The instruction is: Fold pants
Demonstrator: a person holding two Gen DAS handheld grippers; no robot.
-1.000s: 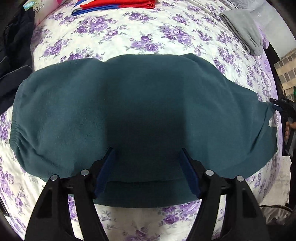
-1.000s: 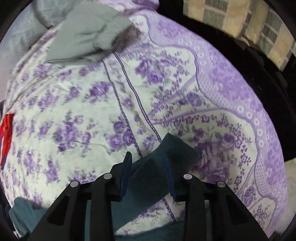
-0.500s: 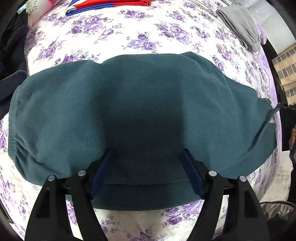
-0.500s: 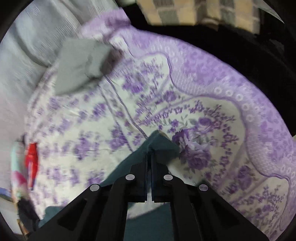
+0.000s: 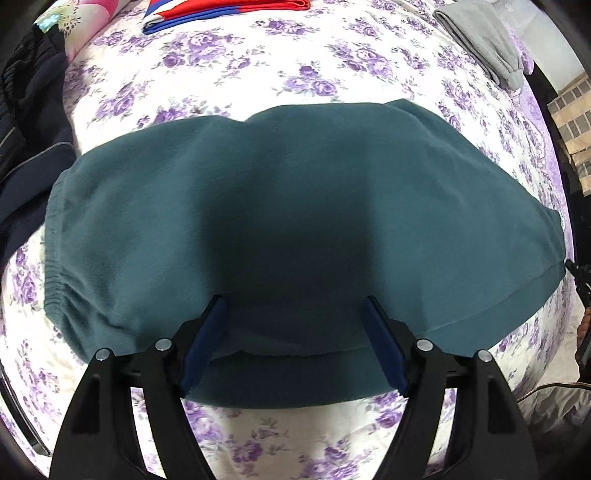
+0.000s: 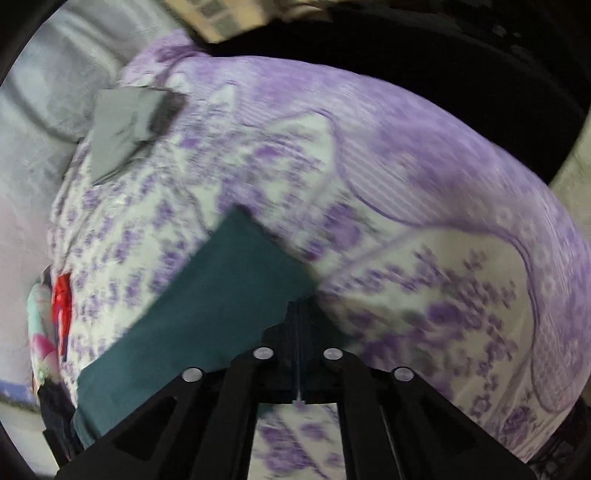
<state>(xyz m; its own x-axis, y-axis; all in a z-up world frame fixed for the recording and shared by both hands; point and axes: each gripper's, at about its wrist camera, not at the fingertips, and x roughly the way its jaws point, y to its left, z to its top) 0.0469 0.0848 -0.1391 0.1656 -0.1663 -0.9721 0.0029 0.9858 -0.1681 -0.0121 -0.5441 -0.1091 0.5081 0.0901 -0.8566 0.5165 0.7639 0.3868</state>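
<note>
**Pants pinched at one corner, left jaws wide over the middle**

The pants (image 5: 295, 229), dark teal fleece, lie spread across a bed (image 5: 258, 74) covered in a white sheet with purple flowers. Their gathered elastic waistband is at the left of the left wrist view and the leg end reaches the bed's right side. A folded edge runs along the near side of the cloth.

The left hand-held gripper (image 5: 293, 314) points steeply down over the near middle of the pants. Its two blue pads (image 5: 207, 339) stand wide apart with the folded near edge of the cloth lying between them. The pads do not press on the fabric; whether their tips touch it cannot be told.

The right hand-held gripper (image 6: 298, 314) has its jaws fully closed, black fingers meeting edge to edge. A corner of the pants (image 6: 221, 295) runs into the closed tips, so it is pinching the fabric there. This view is blurred.

Elsewhere on the bed lie a folded grey garment (image 5: 484, 37) at the far right, a folded red and blue cloth (image 5: 221, 11) at the far edge, and dark clothing (image 5: 29, 122) at the left.
</note>
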